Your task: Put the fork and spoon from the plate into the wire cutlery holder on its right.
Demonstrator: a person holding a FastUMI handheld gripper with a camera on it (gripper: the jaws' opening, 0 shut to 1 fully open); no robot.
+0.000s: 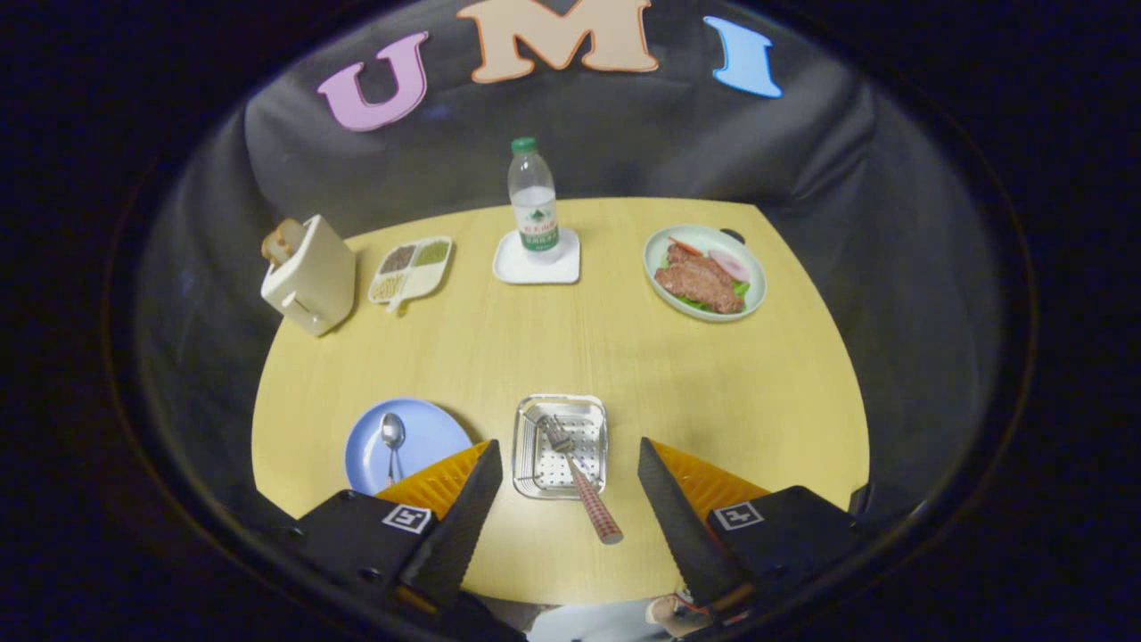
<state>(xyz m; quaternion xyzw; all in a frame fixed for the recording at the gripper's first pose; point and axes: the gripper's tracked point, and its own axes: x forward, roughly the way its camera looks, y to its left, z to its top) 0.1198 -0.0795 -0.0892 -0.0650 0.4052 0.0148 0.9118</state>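
A metal cutlery holder (562,446) sits on the yellow table just ahead of my fingers, between them. The fork (575,473) lies in it, tines inside and its red patterned handle sticking out over the near rim. To the holder's left is a blue plate (428,437) with the spoon (392,441) lying on it, partly behind my left finger. My gripper (564,464) hovers above the table's near edge, open, with nothing between its fingers.
Farther back stand a cream toaster (307,272), a divided dish of grains (410,267), a water bottle (533,201) on a white square tray (537,263), and a green plate of meat and vegetables (704,272). Bare table lies right of the holder.
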